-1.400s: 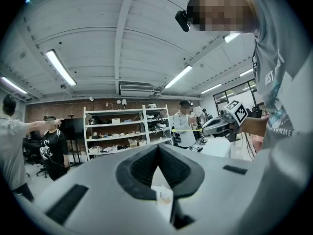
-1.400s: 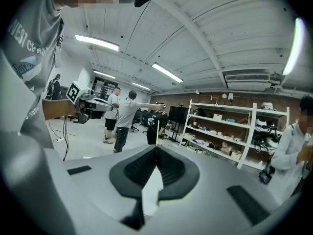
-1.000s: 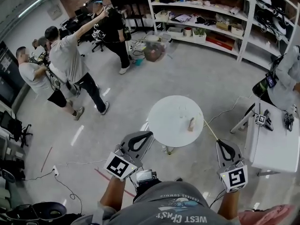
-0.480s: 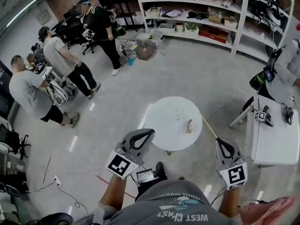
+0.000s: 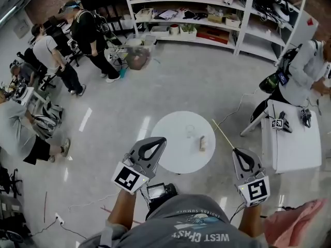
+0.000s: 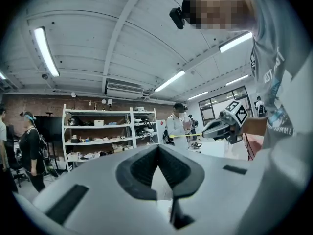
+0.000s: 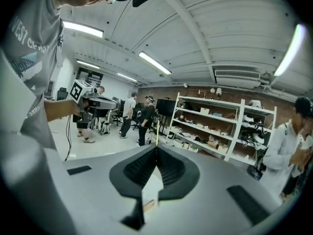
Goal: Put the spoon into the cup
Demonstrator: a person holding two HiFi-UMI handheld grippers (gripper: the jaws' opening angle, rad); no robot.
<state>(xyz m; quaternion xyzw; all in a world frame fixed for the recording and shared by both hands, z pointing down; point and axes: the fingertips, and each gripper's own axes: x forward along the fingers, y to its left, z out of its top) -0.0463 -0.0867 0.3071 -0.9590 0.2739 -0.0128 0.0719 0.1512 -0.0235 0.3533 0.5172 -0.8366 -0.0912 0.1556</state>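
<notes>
A round white table (image 5: 176,151) stands in front of me on the floor. A clear cup (image 5: 190,131) sits on it, with a small tan object (image 5: 202,143) just to its right. My right gripper (image 5: 234,151) is shut on a thin yellow spoon handle (image 5: 222,134) that slants up-left past the table's right edge. The same handle (image 7: 156,130) pokes out beyond the closed tips of my right gripper (image 7: 156,147). My left gripper (image 5: 161,140) hovers at the table's left edge, shut and holding nothing. In the left gripper view, the left gripper (image 6: 158,146) shows its jaws meeting.
A white rectangular table (image 5: 292,154) with small devices stands at the right, and a person (image 5: 302,74) is behind it. Shelves (image 5: 207,14) line the back wall. Several people (image 5: 83,32) stand at the left. Cables lie on the floor.
The view has shifted: the round table now lies lower and closer, under both gripper tips. The people at the left have moved further left. Both grippers keep their hold and stance.
</notes>
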